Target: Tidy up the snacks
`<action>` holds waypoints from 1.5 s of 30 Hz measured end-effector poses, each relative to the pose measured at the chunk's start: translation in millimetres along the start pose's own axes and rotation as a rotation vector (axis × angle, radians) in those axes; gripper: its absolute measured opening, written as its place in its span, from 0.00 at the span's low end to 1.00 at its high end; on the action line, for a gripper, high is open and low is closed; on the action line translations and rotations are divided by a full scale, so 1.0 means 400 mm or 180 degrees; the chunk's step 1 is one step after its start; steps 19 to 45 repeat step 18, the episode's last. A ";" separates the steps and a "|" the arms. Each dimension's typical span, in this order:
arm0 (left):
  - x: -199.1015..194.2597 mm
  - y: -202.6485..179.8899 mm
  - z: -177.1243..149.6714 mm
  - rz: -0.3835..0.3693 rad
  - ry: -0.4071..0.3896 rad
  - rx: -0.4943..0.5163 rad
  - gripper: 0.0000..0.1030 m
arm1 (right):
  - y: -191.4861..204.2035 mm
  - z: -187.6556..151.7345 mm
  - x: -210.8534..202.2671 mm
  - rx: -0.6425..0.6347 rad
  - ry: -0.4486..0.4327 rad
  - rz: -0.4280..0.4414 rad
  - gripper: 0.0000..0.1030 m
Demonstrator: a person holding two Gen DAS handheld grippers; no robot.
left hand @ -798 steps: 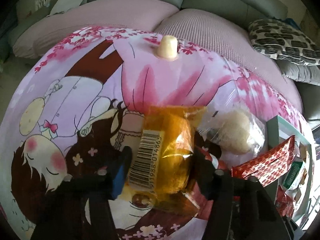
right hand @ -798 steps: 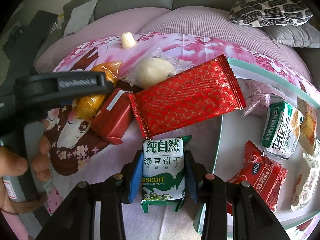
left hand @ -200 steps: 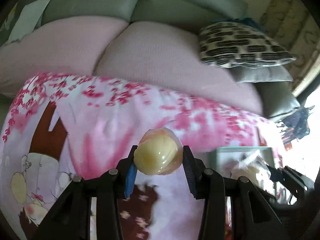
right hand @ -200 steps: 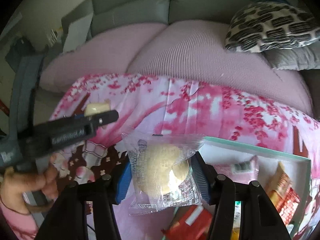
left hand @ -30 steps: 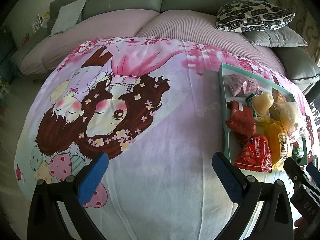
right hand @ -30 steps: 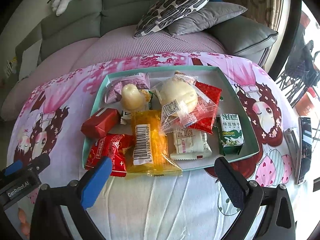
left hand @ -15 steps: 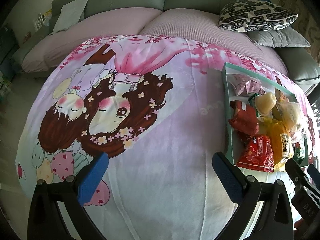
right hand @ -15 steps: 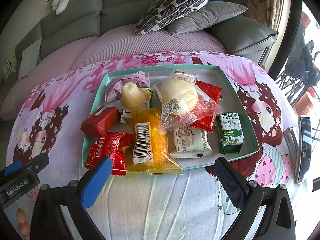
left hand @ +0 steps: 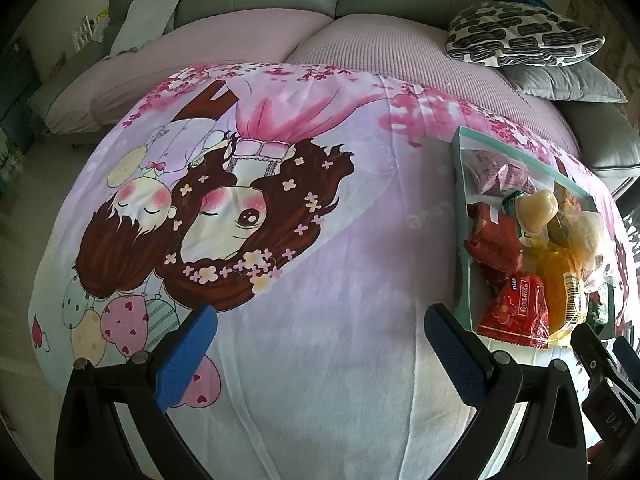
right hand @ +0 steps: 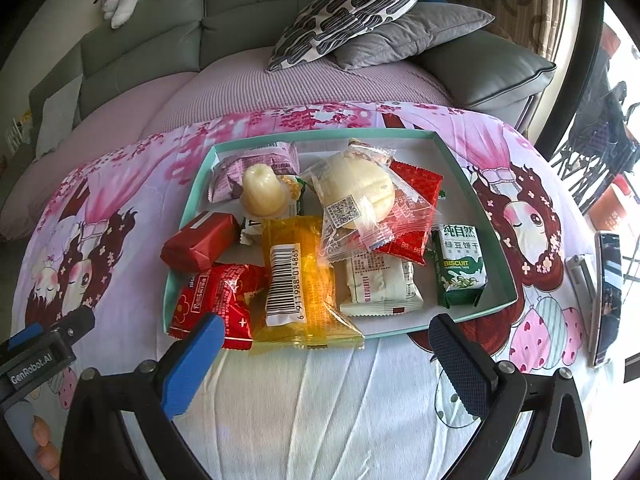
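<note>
Both grippers, left gripper point(left hand: 318, 354) and right gripper point(right hand: 326, 354), are now hanging spread and empty; every snack is sitting in the teal tray point(right hand: 474, 196), suggesting sorting is finishing.

Daylight from right; sharp centre, fisheye-warped dark edges.

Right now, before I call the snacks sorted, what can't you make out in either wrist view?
- Green-wrapped snack under the pale jelly cup, right wrist view: mostly covered, label unreadable.
- White packet: the clear bun bag and red wrapper overlap its top.
- Tray, left wrist view: its far side is squeezed against the frame edge and hidden by piled snacks.
- Phone: at the distorted right edge, screen content illegible.
</note>
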State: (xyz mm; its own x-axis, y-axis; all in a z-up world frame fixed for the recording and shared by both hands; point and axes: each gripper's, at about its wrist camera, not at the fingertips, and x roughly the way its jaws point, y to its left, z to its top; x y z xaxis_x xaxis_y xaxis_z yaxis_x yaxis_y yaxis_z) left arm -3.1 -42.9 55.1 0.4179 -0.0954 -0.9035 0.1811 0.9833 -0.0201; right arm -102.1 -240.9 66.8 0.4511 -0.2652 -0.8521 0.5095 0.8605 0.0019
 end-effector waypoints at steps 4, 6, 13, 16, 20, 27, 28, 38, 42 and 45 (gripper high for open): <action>0.002 0.003 0.000 0.0043 -0.0003 -0.0020 1.00 | 0.000 0.000 0.001 0.0002 0.0004 0.0000 1.00; 0.006 0.006 0.000 0.0076 0.0011 -0.0034 1.00 | 0.000 0.000 0.003 0.0003 0.0007 0.0000 1.00; 0.009 0.008 0.000 0.0113 0.0002 -0.0063 1.00 | -0.005 0.002 0.011 0.0004 0.0030 0.0000 1.00; 0.013 0.012 0.000 0.0117 0.0032 -0.0083 1.00 | -0.006 0.002 0.011 0.0006 0.0028 0.0000 1.00; 0.016 0.014 0.000 0.0114 0.0052 -0.0100 1.00 | -0.006 0.002 0.011 0.0003 0.0029 -0.0003 1.00; 0.016 0.014 0.000 0.0114 0.0052 -0.0100 1.00 | -0.006 0.002 0.011 0.0003 0.0029 -0.0003 1.00; 0.016 0.014 0.000 0.0114 0.0052 -0.0100 1.00 | -0.006 0.002 0.011 0.0003 0.0029 -0.0003 1.00; 0.016 0.014 0.000 0.0114 0.0052 -0.0100 1.00 | -0.006 0.002 0.011 0.0003 0.0029 -0.0003 1.00; 0.016 0.014 0.000 0.0114 0.0052 -0.0100 1.00 | -0.006 0.002 0.011 0.0003 0.0029 -0.0003 1.00; 0.016 0.014 0.000 0.0114 0.0052 -0.0100 1.00 | -0.006 0.002 0.011 0.0003 0.0029 -0.0003 1.00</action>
